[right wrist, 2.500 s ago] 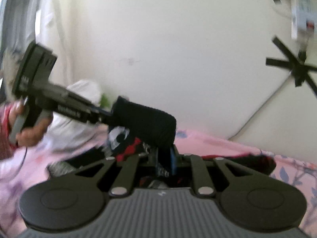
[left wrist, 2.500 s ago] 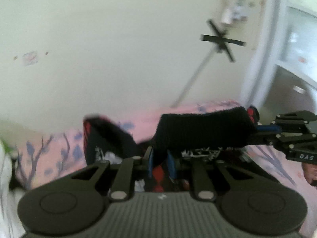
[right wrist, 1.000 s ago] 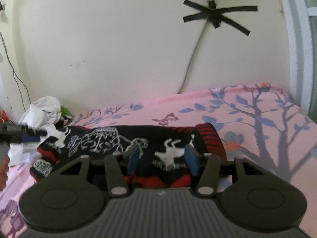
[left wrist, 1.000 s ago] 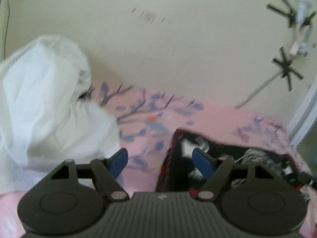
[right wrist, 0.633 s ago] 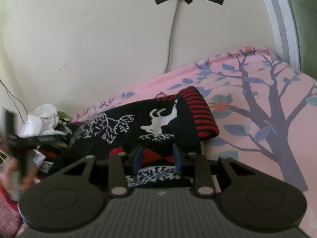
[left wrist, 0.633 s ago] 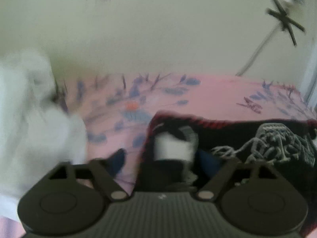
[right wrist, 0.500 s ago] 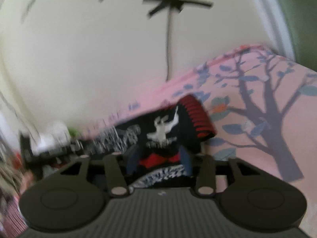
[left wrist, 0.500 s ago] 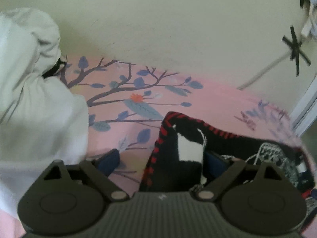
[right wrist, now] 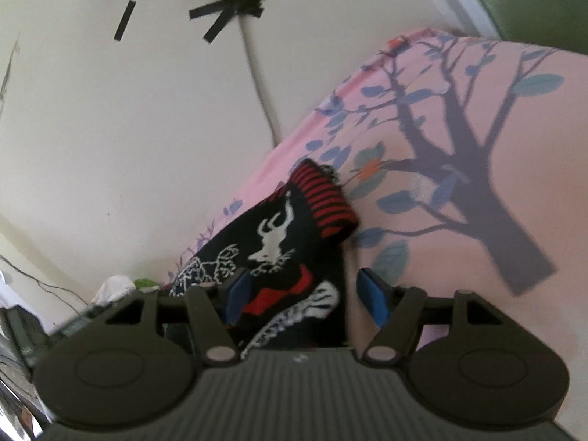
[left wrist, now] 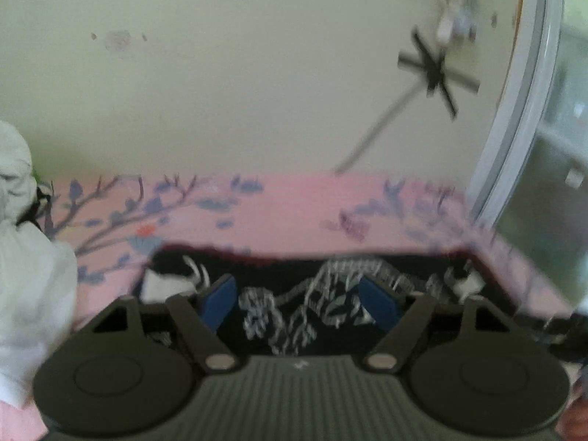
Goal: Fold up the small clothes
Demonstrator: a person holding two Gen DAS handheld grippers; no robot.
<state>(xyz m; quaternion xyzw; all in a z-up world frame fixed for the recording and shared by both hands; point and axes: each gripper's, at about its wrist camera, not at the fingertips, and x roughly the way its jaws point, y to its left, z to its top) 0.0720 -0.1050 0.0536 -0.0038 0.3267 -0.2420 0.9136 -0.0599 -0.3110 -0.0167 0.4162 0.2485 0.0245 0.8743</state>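
Lying flat on the pink bedsheet (right wrist: 477, 117), the black knit garment (left wrist: 330, 279) with white patterning and a red-striped cuff (right wrist: 323, 198) stretches across the bed close to the cream wall (left wrist: 239, 92). It looks soft and light, a thick knit that will sag and drape when lifted instead of holding its shape, and its ribbed cuff should give the firmest bite. My guess is that the best places to take hold are the two ends of one long edge, pinching through both layers so the folded halves move together; a grip in the middle would only bunch it.

The left gripper (left wrist: 299, 299) stands wide apart, its blue pads on either side of the white pattern, clasping nothing as far as the blurred left view lets me judge. The right gripper (right wrist: 299, 296) is likewise spread, with the cuff end of the garment between its pads (one pad over the knit, the other over the sheet beside it), not yet closed on the cloth.

Farther out, a heap of white cloth (left wrist: 25, 257) sits at the left end of the bed, and black tape crosses (right wrist: 250, 3) hold a cable (right wrist: 261, 84) to the wall.
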